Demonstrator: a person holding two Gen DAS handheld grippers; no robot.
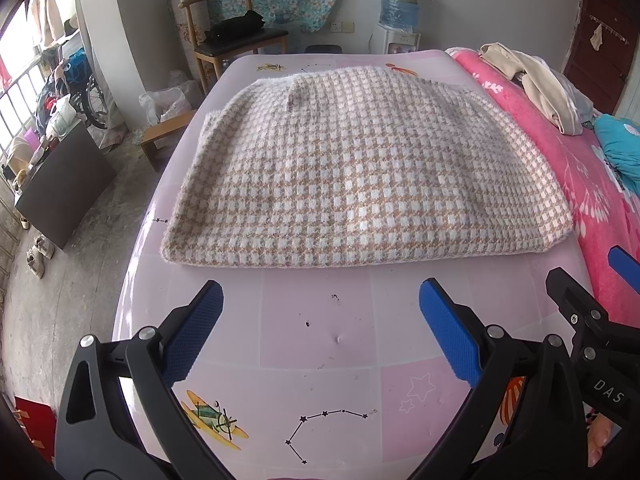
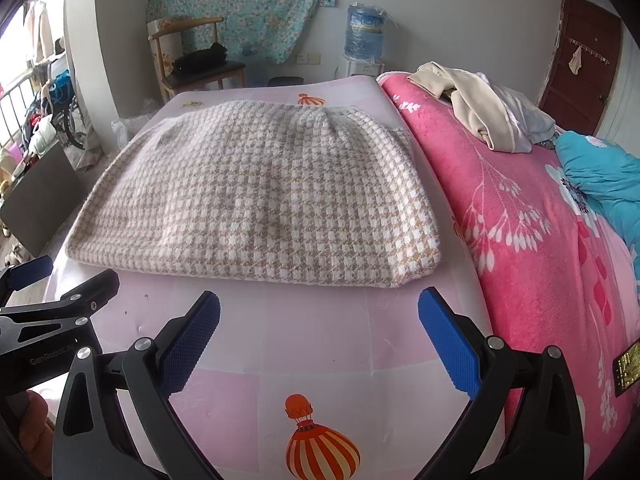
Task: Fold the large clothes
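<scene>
A beige-and-white checked garment (image 1: 344, 168) lies folded into a flat rectangle on the pink patterned mat (image 1: 320, 340); the right wrist view shows the same garment (image 2: 256, 196) from the right. My left gripper (image 1: 320, 292) hovers open just short of its near folded edge, nothing between the blue pads. My right gripper (image 2: 319, 304) is open too, near the garment's front right corner, and it also appears at the right edge of the left wrist view (image 1: 592, 276). The left gripper's fingers (image 2: 80, 296) show at the left in the right wrist view.
A pink flowered blanket (image 2: 520, 232) lies to the right with a cream garment pile (image 2: 472, 108) and a teal cloth (image 2: 600, 176) on it. Beyond the mat's far edge stand a wooden chair (image 1: 236, 40) and a water dispenser (image 1: 400, 16). Floor clutter lies to the left.
</scene>
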